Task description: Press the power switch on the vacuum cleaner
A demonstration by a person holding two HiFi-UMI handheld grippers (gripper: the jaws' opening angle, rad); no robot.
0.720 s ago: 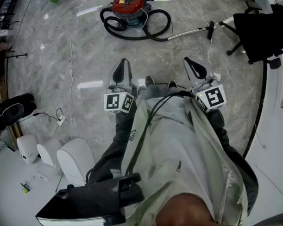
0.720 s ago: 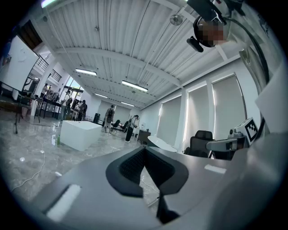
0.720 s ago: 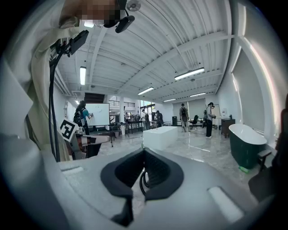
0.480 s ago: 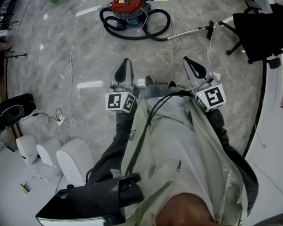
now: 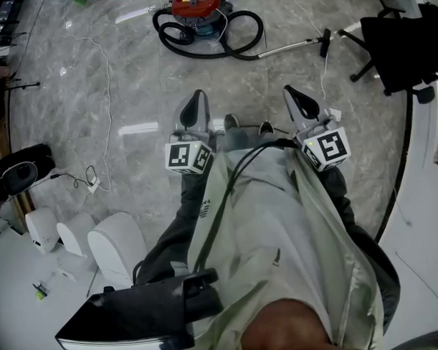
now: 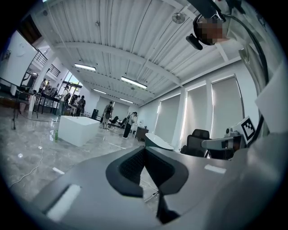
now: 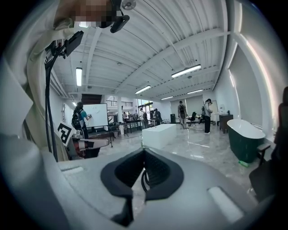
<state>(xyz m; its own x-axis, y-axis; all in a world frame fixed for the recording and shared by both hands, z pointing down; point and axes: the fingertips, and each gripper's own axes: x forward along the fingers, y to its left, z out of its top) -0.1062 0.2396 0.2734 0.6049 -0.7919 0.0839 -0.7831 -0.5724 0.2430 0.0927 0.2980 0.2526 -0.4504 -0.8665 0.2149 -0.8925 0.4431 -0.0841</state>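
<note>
The red vacuum cleaner (image 5: pixel 196 4) stands on the grey marble floor at the top of the head view, its black hose (image 5: pixel 232 35) coiled around it. Its switch is too small to make out. My left gripper (image 5: pixel 195 100) and right gripper (image 5: pixel 292 95) are held side by side close to my body, well short of the vacuum, both pointing toward it. Each is shut with nothing in it. In the left gripper view the left gripper (image 6: pixel 144 150) looks out level across the hall, as does the right gripper (image 7: pixel 144 152) in its own view.
The vacuum's metal wand (image 5: pixel 293 47) lies on the floor to the right, near a black office chair (image 5: pixel 404 42). A thin white cable (image 5: pixel 104 81) runs down the floor at left. White rounded units (image 5: pixel 117 246) and dark gear (image 5: pixel 18 170) sit at lower left.
The left gripper has risen slightly. The vacuum cleaner sits a little higher in the head view than before. Both grippers stay shut.
</note>
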